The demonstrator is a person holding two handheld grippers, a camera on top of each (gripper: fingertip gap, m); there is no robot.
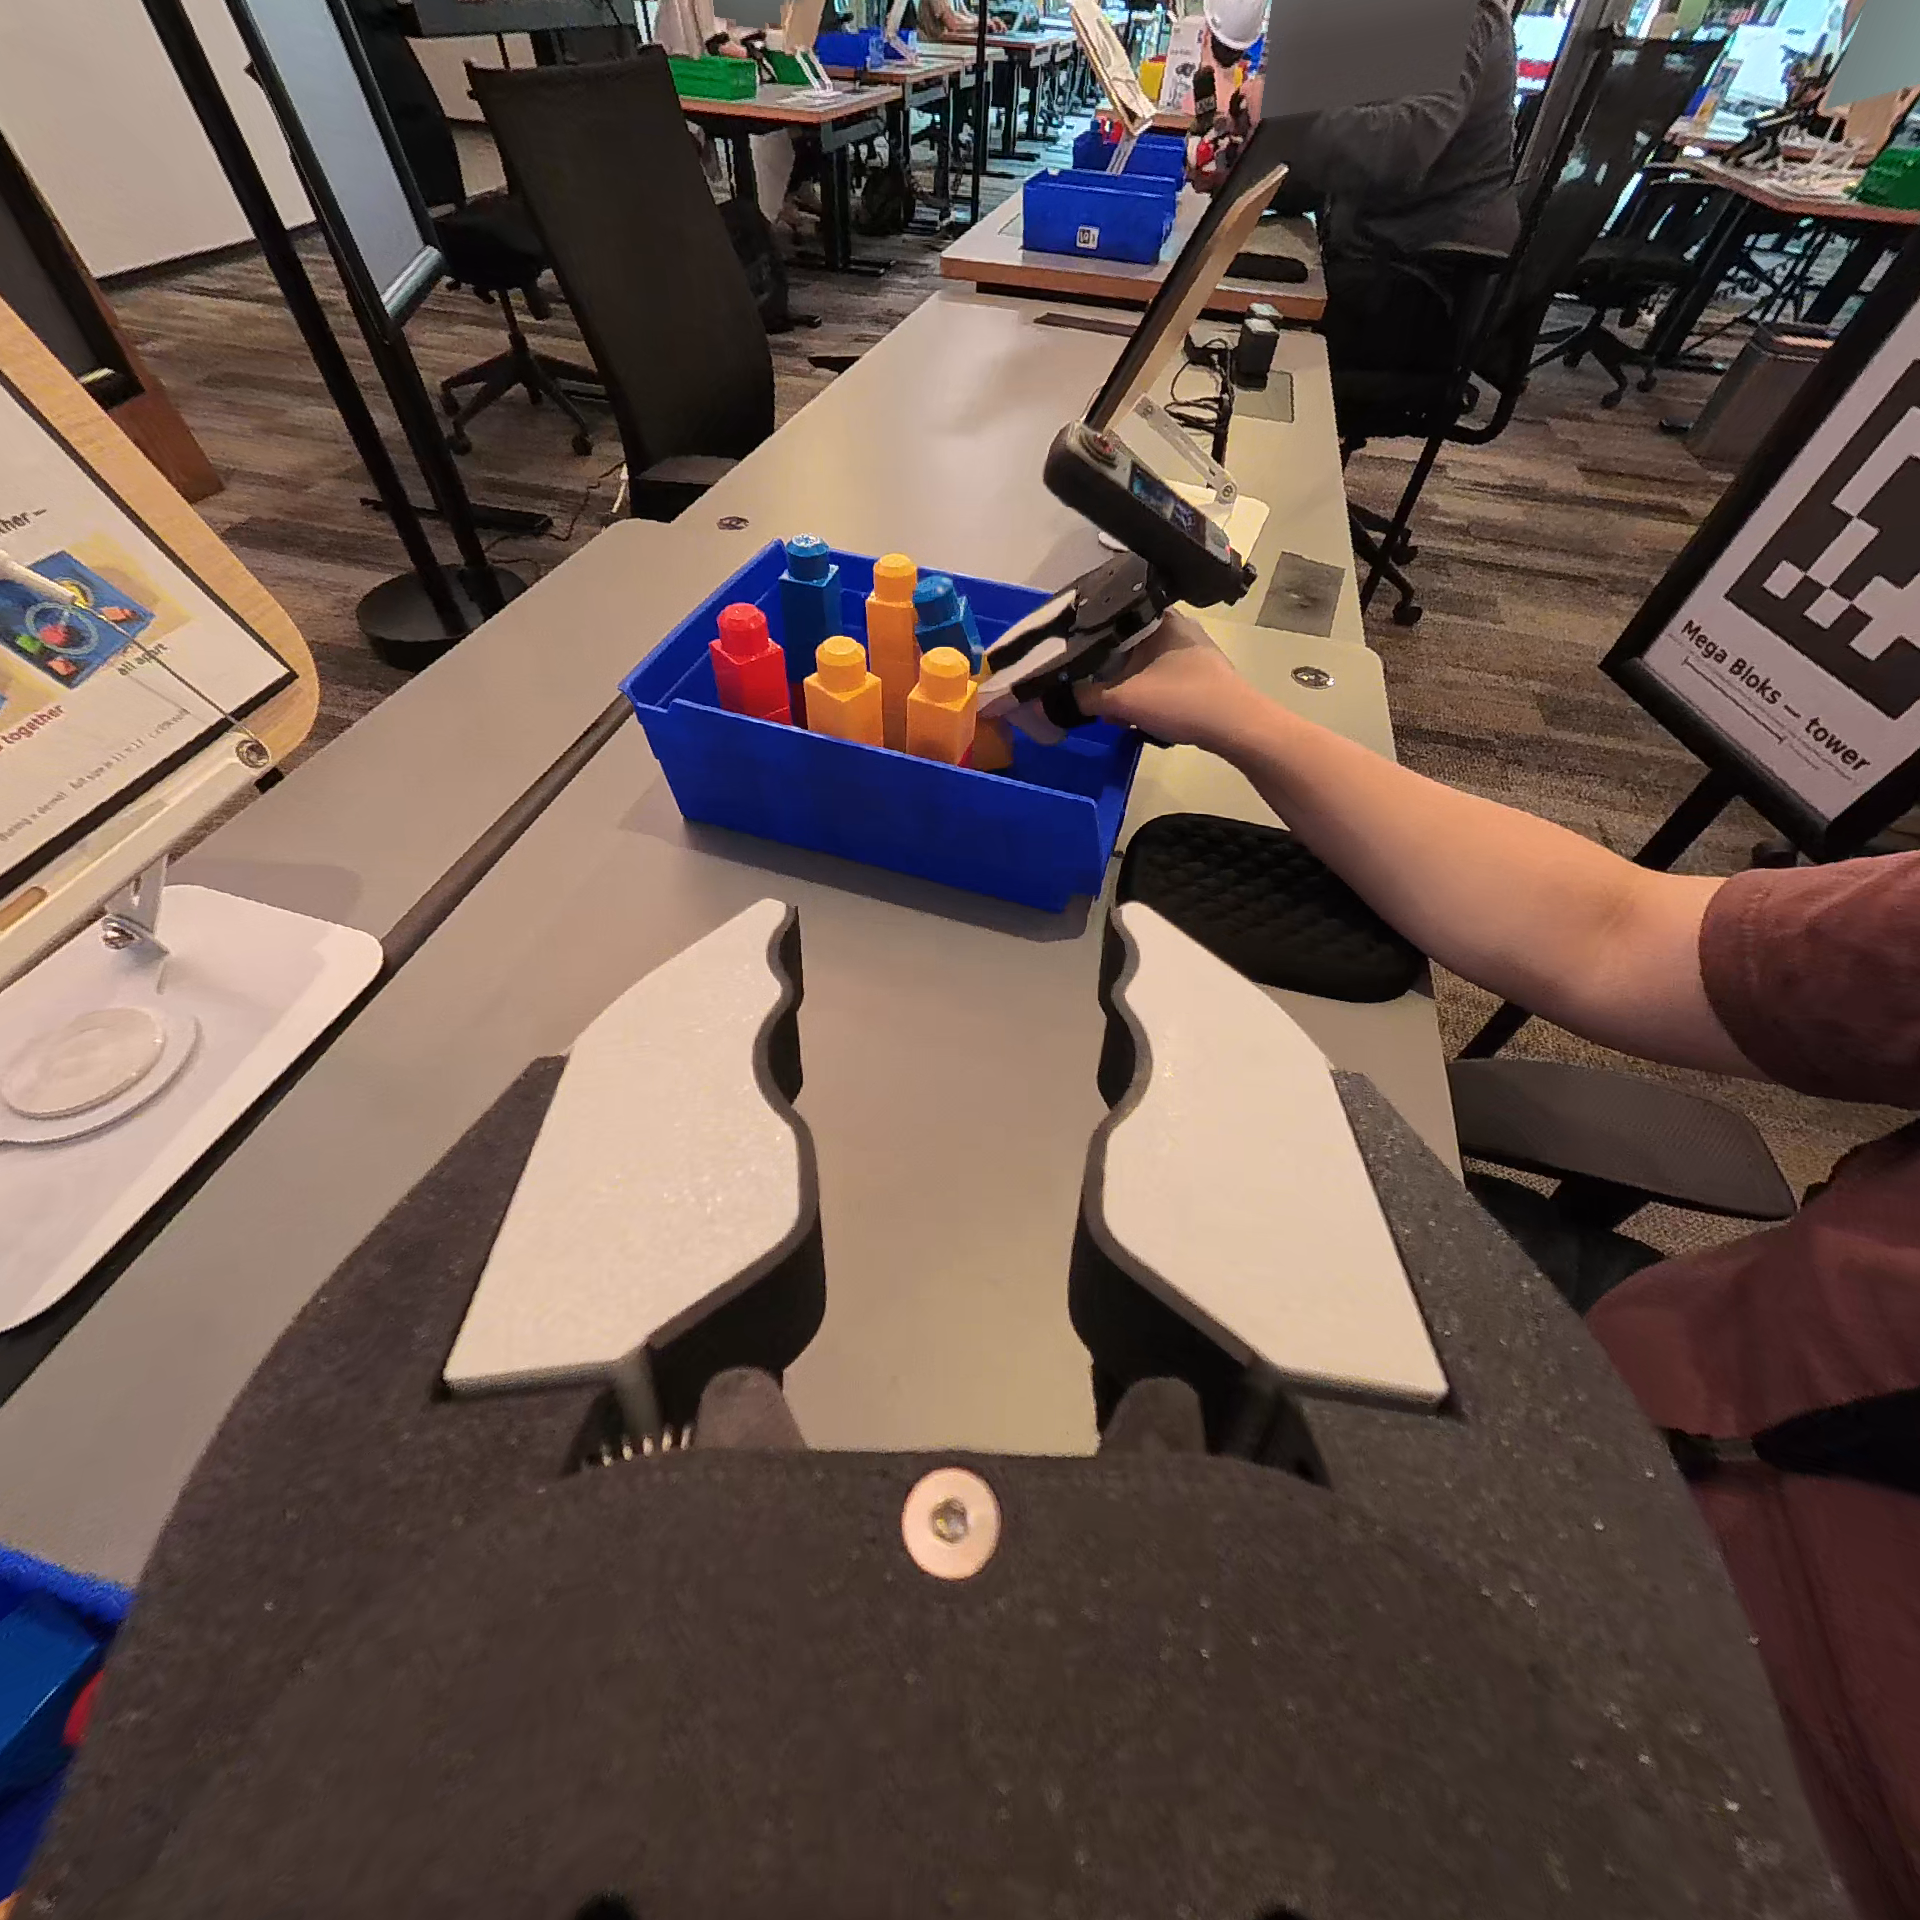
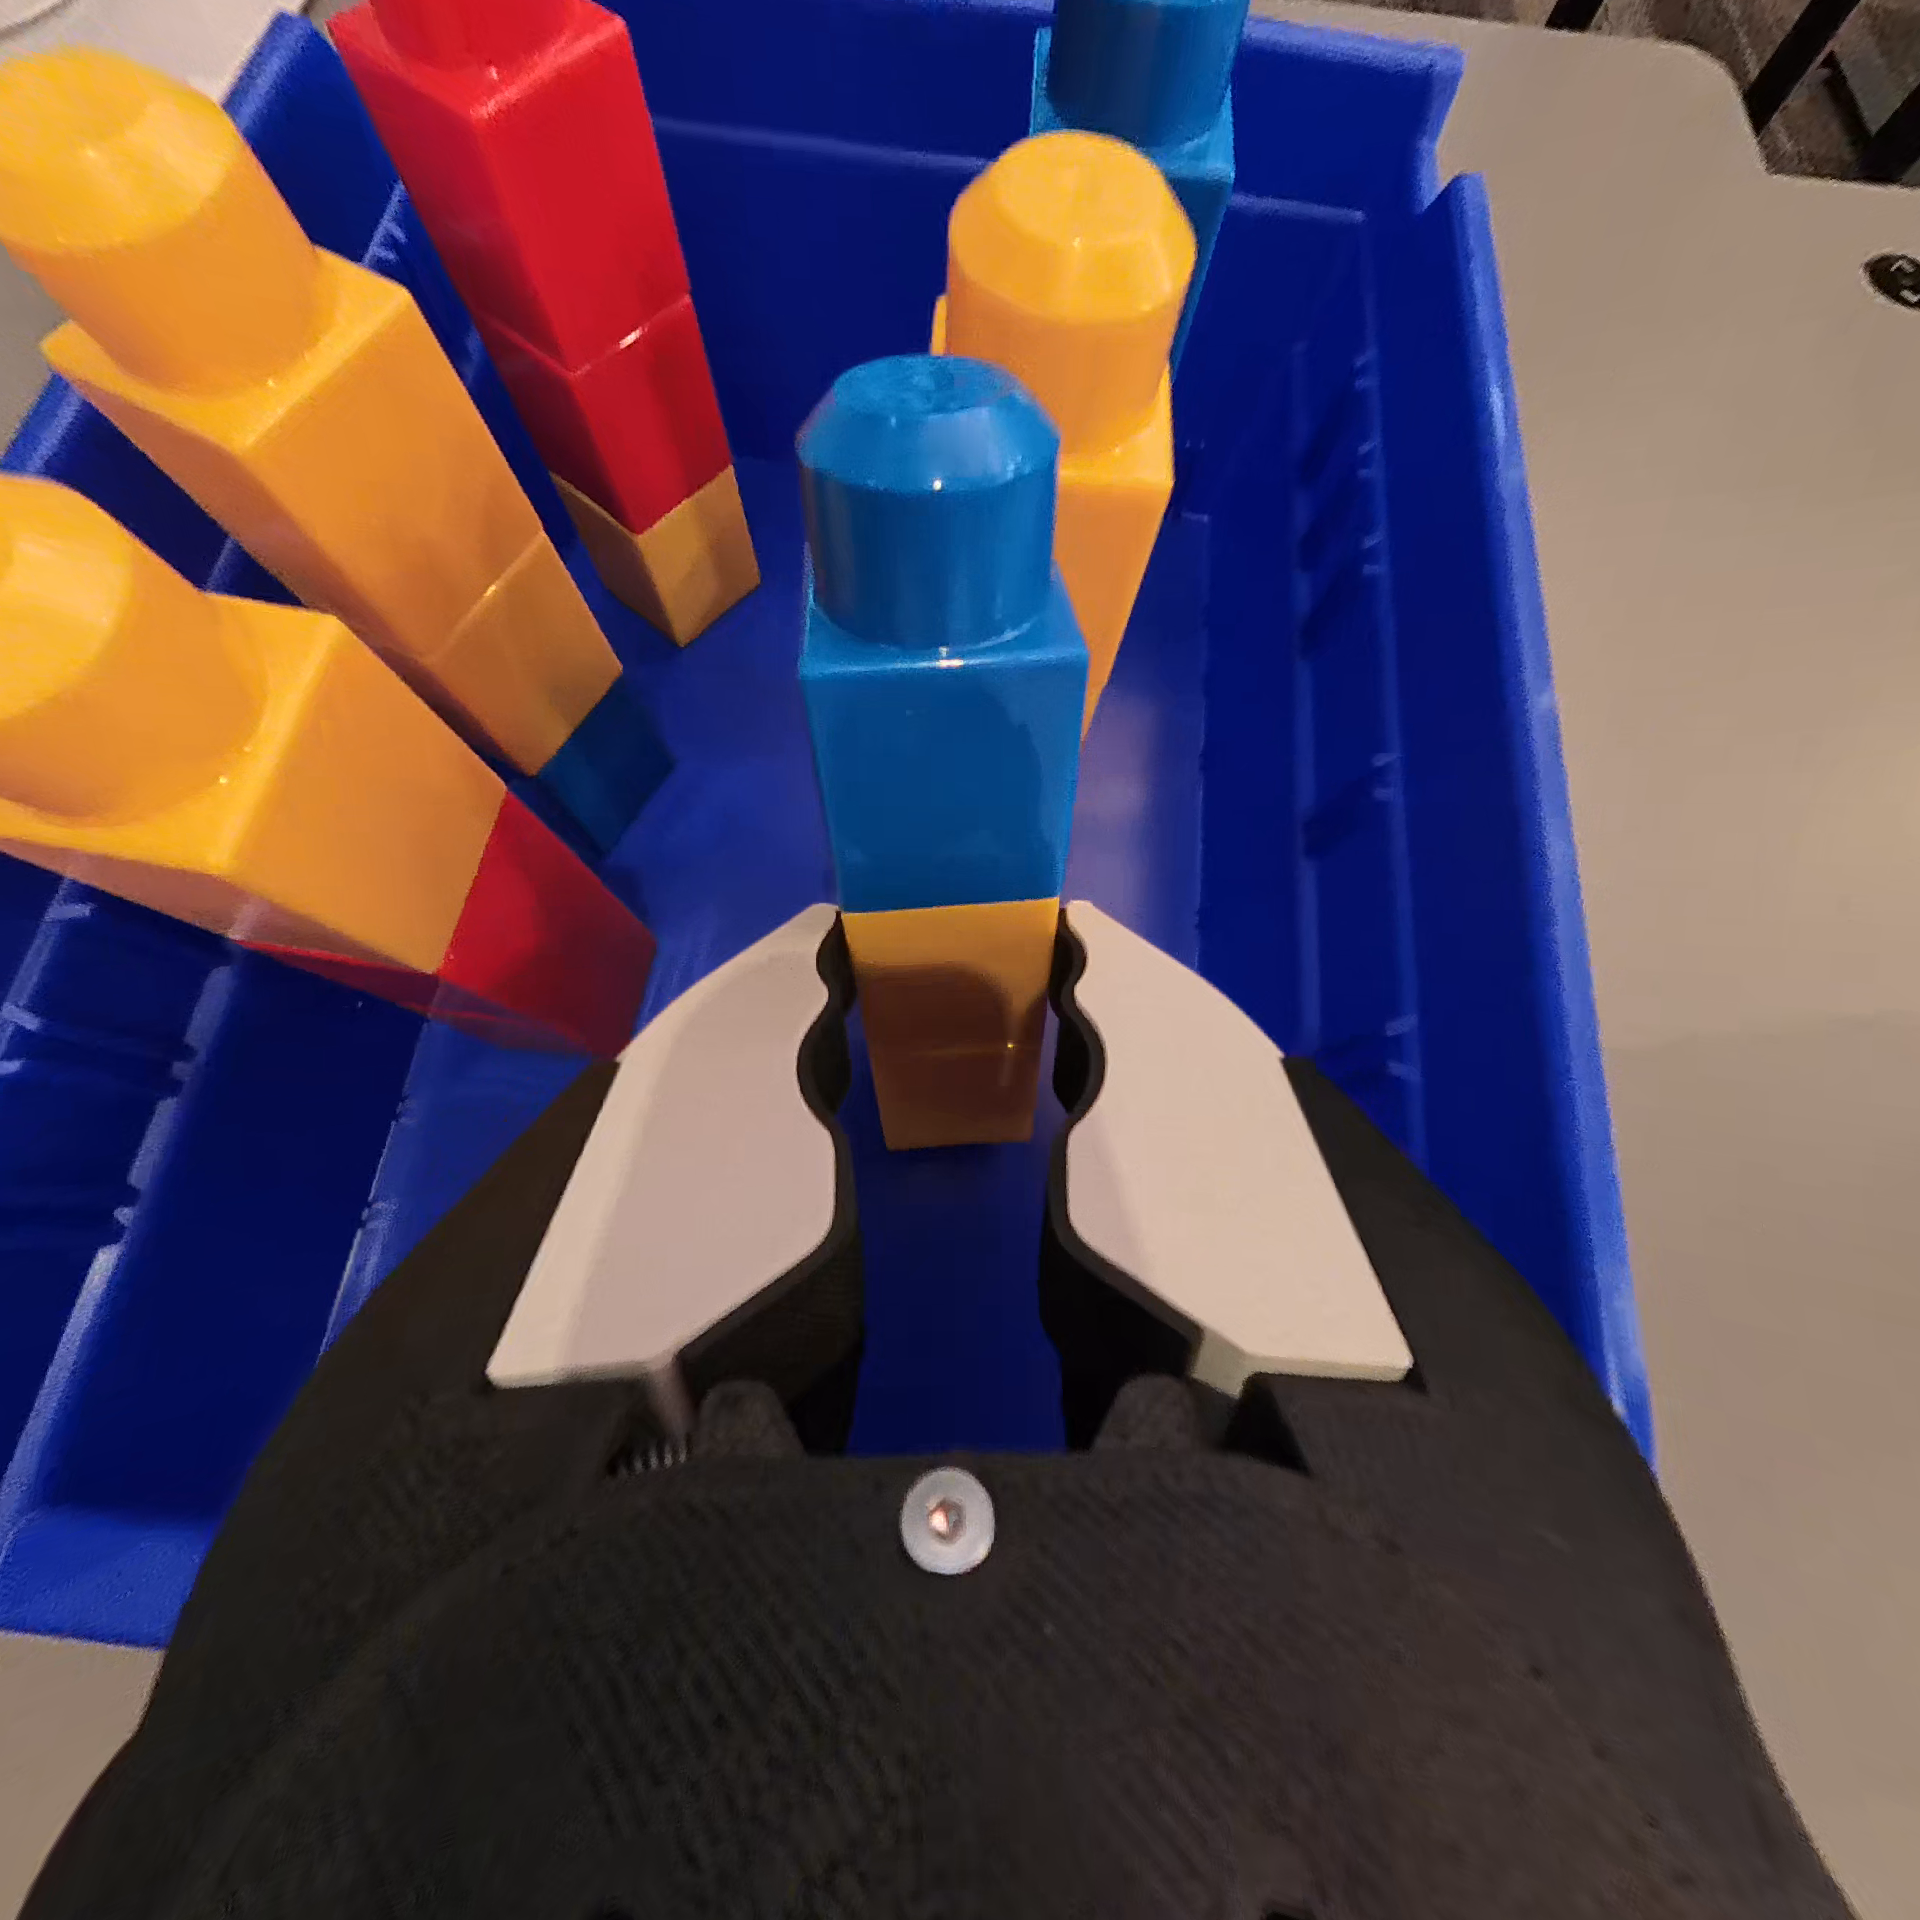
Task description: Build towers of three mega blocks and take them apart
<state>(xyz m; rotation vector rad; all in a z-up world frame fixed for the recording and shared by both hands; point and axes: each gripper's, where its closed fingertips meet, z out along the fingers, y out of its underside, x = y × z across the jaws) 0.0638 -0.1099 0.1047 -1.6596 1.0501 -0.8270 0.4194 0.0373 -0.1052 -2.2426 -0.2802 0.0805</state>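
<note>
On the grey table (image 1: 914, 499) sits a blue bin (image 1: 883, 800) of block towers. Left tongs (image 1: 951, 935) gape bare, near. Right tongs (image 2: 951, 997) apparently grip the blue-topped tower's (image 2: 940, 769) orange base block (image 2: 951, 1029).

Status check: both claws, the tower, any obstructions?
Left claw open over table. Right claw clamped on tower's orange lower block in blue bin. Neighbouring towers close left.
</note>
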